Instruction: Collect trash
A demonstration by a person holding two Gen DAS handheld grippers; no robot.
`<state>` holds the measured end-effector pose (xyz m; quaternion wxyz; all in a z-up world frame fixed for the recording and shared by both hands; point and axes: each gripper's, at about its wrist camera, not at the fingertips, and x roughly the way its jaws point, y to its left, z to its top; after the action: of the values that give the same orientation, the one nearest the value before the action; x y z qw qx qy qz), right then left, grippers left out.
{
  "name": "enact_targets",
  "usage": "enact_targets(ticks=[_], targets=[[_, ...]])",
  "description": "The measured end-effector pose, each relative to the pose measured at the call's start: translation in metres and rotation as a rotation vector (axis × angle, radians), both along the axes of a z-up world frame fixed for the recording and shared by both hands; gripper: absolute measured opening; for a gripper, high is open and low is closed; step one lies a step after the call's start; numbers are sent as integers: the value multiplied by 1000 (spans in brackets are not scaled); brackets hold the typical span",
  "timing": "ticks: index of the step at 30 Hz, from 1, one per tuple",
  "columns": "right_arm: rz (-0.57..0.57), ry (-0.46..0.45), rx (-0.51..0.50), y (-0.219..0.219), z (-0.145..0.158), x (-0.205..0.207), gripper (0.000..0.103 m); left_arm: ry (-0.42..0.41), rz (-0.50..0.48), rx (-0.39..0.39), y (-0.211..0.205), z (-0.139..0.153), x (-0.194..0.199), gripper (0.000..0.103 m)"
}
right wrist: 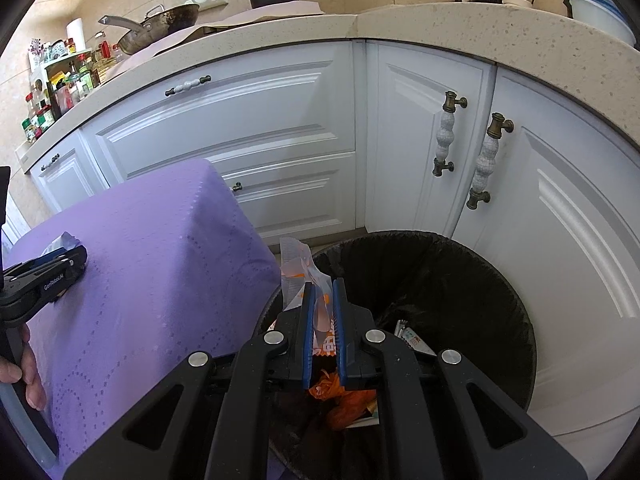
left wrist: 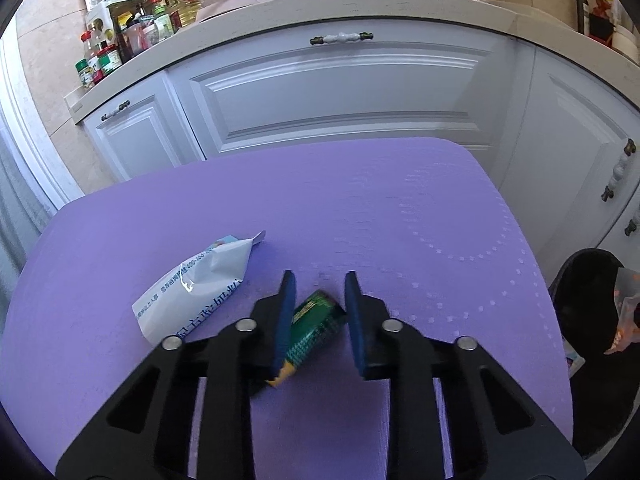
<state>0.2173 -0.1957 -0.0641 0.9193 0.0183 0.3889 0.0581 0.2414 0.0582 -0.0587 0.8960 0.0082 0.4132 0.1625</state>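
Left gripper (left wrist: pixel 318 300) straddles a green wrapper (left wrist: pixel 314 330) lying on the purple table (left wrist: pixel 360 208). Left pad touches the wrapper's side; the right pad stands clear of it with a visible gap, so no grip yet, jaws part open. Wrapper is tilted, its yellow end toward the camera, under the left finger. A white packet (left wrist: pixel 190 286) lies on the table just left of the left gripper, crumpled, printed with blue text, not touched.

Right gripper (right wrist: pixel 321 300) is clenched on a thin clear-and-orange plastic bag (right wrist: pixel 298 270), pinched between the blue pads. It hangs over the bin (right wrist: pixel 460 264), near the bin's left rim. The bag sticks up past the fingertips and also trails down below the pads. Bin has a black liner and stands on the floor just right of the table, in front of the white cabinets (right wrist: pixel 280 120). Inside the bin: orange wrappers (right wrist: pixel 344 400) and some printed paper scraps (right wrist: pixel 412 338).

From the right wrist view, the left gripper sits at the table's left edge, with a hand (right wrist: pixel 24 364) on its handle below. A counter (right wrist: pixel 440 20) runs behind the table, above the cabinets, with a pan (right wrist: pixel 160 24) and spice jars (right wrist: pixel 60 80) at its left end.
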Motion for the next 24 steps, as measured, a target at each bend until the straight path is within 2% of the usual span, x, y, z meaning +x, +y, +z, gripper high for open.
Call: enact_targets(ticks=[9,10,11,16,24], targets=[[1,-3,2,0,1,0,10,-13,-18,-10,1,2,-4,17],[1,-3,3,0,1,0,10,-18,-23,-8,0,2,-5,12],[1,-3,3,0,1,0,10,-23,-28,-4,0,3,-7,0],[0,-3,2,0,0,0,10,-6,-49,-72,2,0,-12,0],[2,0,8,1,-1,-1,10,-23,-59,-68,8,4,-30,0]])
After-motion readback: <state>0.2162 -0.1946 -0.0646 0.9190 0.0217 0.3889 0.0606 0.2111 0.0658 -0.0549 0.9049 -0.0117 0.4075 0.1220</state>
